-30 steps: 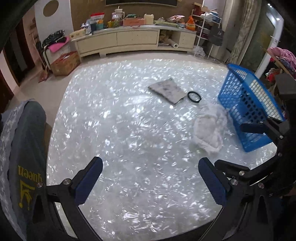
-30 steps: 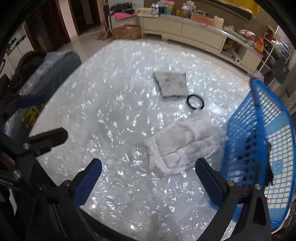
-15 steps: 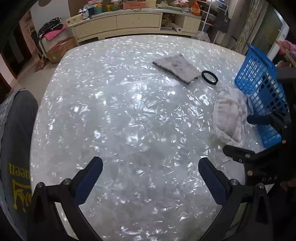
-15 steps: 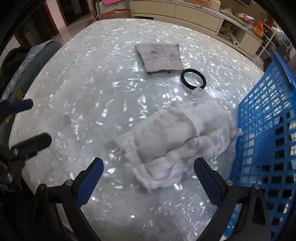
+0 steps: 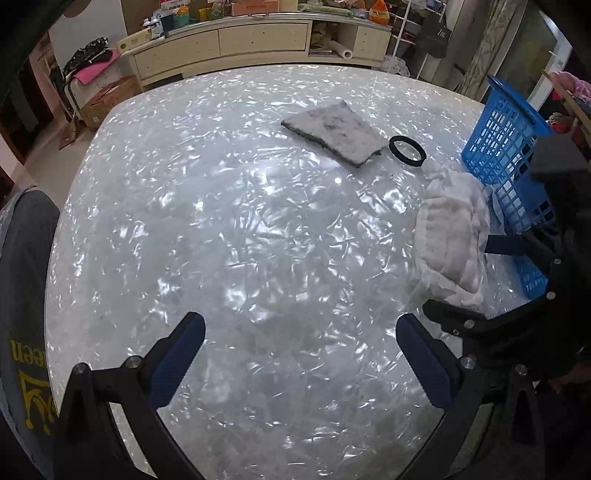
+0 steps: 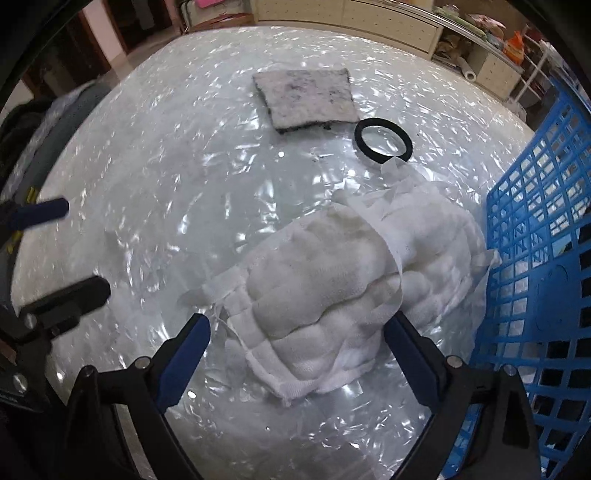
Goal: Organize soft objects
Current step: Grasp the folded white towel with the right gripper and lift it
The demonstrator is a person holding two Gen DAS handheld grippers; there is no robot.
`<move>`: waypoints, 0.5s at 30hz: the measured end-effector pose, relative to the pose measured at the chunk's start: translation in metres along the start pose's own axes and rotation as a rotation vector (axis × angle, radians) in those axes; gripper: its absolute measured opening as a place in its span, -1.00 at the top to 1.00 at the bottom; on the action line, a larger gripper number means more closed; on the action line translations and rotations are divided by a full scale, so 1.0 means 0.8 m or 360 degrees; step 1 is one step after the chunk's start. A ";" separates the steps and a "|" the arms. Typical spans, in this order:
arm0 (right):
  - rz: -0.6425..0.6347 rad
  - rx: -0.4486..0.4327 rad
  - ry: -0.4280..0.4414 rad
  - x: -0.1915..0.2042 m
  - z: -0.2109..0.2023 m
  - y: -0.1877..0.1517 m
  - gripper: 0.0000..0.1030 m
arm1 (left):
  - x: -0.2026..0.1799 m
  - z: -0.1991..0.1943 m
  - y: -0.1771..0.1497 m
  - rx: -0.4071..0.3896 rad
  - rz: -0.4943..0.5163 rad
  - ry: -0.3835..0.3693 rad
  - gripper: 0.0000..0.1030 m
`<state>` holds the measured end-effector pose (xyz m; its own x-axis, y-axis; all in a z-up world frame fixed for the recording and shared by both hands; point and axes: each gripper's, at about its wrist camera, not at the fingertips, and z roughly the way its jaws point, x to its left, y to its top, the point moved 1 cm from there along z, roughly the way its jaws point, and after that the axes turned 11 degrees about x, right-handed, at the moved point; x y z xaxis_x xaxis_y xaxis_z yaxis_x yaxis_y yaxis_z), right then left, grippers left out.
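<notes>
Surface: round-edged top under a crinkled, glossy clear film, white pearly look, strong glare spots. Room behind it: one long cream sideboard with drawers, cluttered on top; a white wire rack at its right end; a cardboard box on the floor to the left; a dark grey chair back with yellow print at the surface's near left edge.

Container: one blue plastic lattice basket at the right edge of the surface, tipped so its open side faces the cloth. Contents mostly hidden; cannot tell what is in it.

Count on the surface: one white quilted cloth, crumpled, touching the basket wall; one grey felt square, lying flat, farther back; one black ring, just beside the felt and touching a loose tip of the cloth.

Left claw: spread wide, nothing between the pads, over bare surface, well left of the cloth.
Right claw: spread wide, straddling the near end of the cloth, not closed on it.
</notes>
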<state>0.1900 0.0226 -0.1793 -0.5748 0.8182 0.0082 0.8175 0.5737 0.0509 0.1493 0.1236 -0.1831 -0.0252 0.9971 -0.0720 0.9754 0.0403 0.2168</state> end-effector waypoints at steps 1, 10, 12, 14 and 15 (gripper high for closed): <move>-0.0025 0.0008 -0.0025 0.002 0.002 -0.001 -0.81 | -0.001 0.000 -0.001 0.0000 0.0005 0.0008 -0.99; -0.0031 -0.0058 -0.0081 -0.005 -0.012 -0.015 0.60 | -0.008 -0.011 -0.007 -0.0035 0.0028 -0.0002 -0.99; -0.0036 -0.0067 -0.0097 -0.004 -0.013 -0.019 0.67 | -0.011 -0.018 -0.010 -0.0049 0.0040 -0.0008 -0.99; -0.0028 -0.0068 -0.0070 -0.008 -0.016 -0.023 0.69 | -0.011 -0.026 -0.011 -0.0072 0.0048 -0.0022 -0.99; -0.0029 -0.0068 -0.0060 -0.008 -0.017 -0.025 0.69 | -0.010 -0.030 -0.011 -0.0084 0.0047 -0.0034 -0.99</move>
<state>0.1769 0.0053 -0.1668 -0.5872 0.8088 -0.0308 0.8040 0.5873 0.0935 0.1353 0.1165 -0.1610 0.0088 0.9963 -0.0852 0.9627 0.0147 0.2703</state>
